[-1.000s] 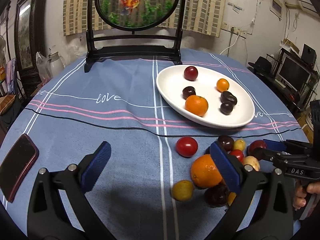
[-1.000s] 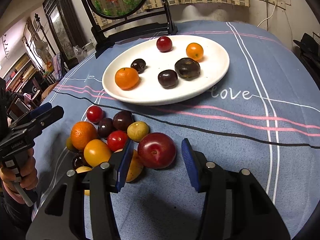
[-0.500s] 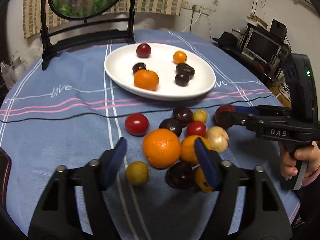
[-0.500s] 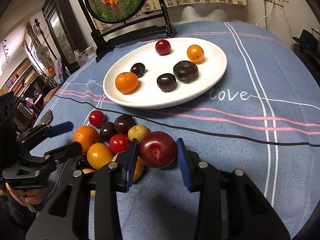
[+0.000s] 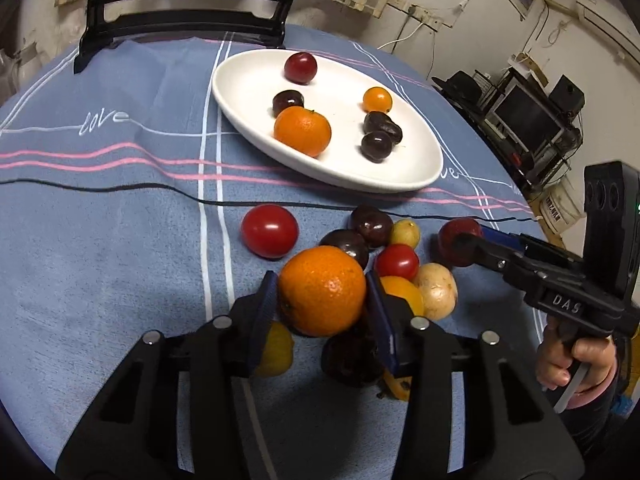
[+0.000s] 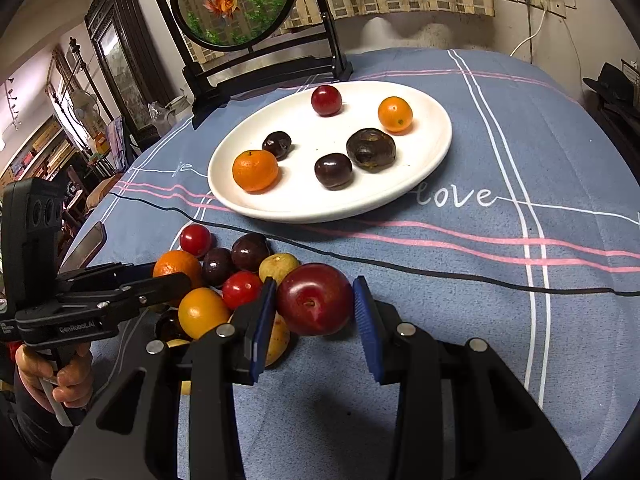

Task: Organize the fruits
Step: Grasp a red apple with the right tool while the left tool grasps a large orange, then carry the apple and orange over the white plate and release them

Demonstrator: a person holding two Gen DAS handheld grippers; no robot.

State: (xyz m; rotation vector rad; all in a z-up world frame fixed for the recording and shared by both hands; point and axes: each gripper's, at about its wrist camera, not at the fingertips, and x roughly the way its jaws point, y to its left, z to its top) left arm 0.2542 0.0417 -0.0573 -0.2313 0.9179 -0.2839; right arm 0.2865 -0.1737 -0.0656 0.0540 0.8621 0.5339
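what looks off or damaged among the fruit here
One thing stands out: the largest dark fruit on the white plate, the wrinkled one beside the small orange fruit, has a dull, shrivelled skin with brownish blotches, unlike the glossy dark plum next to it. Nothing looks spilled.

A plate (image 6: 434, 148) sits on the cloth-covered counter (image 6: 520, 320), toward its far side, with six fruits spread on it. Behind the plate stands a framed round screen (image 6: 236, 4). In front of the plate, nearer the cameras, a heap of loose fruit (image 6: 224, 276) lies on the cloth. The left gripper (image 5: 322, 304) reaches into the heap from its left end, an orange (image 5: 322, 290) between its fingers. The right gripper (image 6: 316, 312) is at the heap's right end, a plum (image 6: 314, 298) between its fingers. A phone (image 6: 86, 246) lies left of the heap.
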